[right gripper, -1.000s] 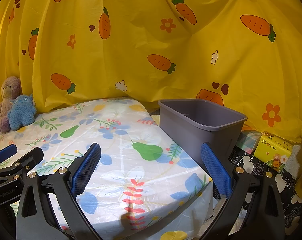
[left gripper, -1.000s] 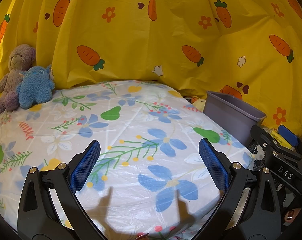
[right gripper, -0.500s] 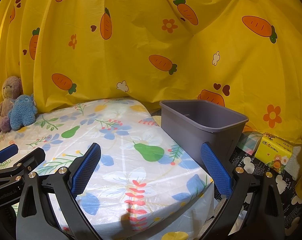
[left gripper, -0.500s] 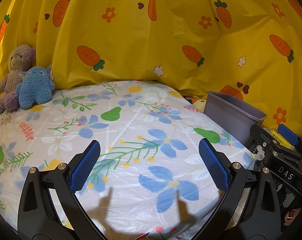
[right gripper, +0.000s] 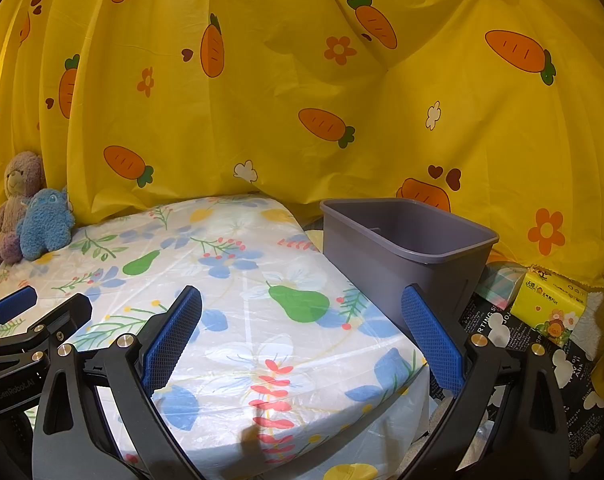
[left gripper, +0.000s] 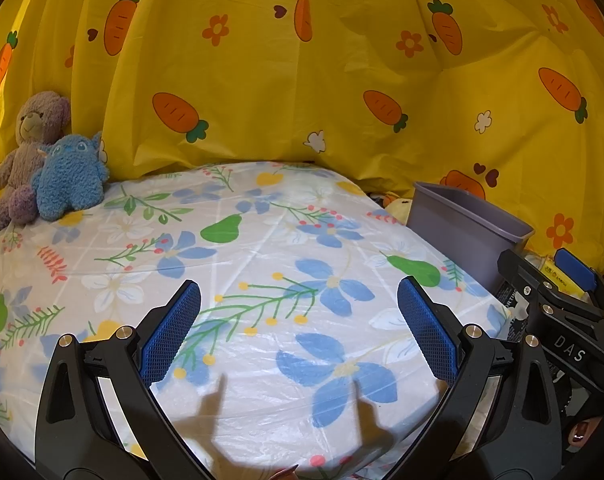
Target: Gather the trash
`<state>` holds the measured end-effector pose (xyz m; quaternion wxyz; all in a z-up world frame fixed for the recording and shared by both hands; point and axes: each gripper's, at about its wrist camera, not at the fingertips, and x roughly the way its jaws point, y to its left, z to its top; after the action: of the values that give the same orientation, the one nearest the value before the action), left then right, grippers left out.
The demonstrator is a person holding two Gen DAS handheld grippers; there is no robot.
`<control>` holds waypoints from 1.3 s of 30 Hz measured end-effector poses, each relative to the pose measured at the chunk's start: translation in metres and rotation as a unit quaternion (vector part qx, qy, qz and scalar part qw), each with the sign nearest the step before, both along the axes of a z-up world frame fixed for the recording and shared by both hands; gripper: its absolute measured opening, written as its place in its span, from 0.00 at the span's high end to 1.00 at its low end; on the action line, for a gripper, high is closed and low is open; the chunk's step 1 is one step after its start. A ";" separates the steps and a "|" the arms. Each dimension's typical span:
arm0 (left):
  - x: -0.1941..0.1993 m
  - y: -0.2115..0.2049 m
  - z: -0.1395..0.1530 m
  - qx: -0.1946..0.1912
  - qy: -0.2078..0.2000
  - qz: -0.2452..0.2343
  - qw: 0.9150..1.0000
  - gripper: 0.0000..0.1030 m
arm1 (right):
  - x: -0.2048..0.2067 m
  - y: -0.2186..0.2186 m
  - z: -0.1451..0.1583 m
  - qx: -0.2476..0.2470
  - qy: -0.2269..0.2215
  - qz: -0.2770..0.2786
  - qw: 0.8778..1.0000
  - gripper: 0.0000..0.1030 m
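A grey plastic bin (right gripper: 406, 252) stands on the floor at the right side of a bed with a floral plastic cover (right gripper: 238, 280); it also shows in the left wrist view (left gripper: 462, 228). My left gripper (left gripper: 298, 332) is open and empty above the bed's near part. My right gripper (right gripper: 302, 340) is open and empty over the bed's right corner, just left of the bin. No trash shows on the bed cover. Each gripper is seen from the other's view, the right one (left gripper: 562, 300) and the left one (right gripper: 26, 332).
Two plush toys, a purple bear (left gripper: 26, 152) and a blue one (left gripper: 70, 176), sit at the bed's far left. A yellow carrot-print curtain (right gripper: 302, 100) hangs behind. A yellow tissue pack (right gripper: 554, 304) and a patterned black mat (right gripper: 514, 344) lie right of the bin.
Both grippers have drifted very slightly; the view is almost the same. Both stay open and empty.
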<state>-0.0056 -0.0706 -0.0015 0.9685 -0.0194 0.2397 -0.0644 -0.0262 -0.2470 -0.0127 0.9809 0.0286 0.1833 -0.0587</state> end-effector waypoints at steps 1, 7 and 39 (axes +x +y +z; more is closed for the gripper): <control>0.000 0.001 0.000 -0.001 -0.003 0.000 1.000 0.06 | 0.001 0.001 0.000 0.000 0.000 0.000 1.000 0.07; -0.001 0.001 0.001 0.002 -0.017 0.006 1.000 0.06 | 0.000 0.000 0.000 0.000 0.000 0.000 1.000 0.07; 0.018 -0.004 0.008 0.011 -0.011 -0.021 1.000 0.24 | 0.014 -0.001 0.003 0.007 0.002 -0.011 1.000 0.07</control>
<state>0.0127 -0.0751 0.0060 0.9697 -0.0028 0.2300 -0.0824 -0.0121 -0.2481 -0.0098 0.9796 0.0378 0.1852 -0.0684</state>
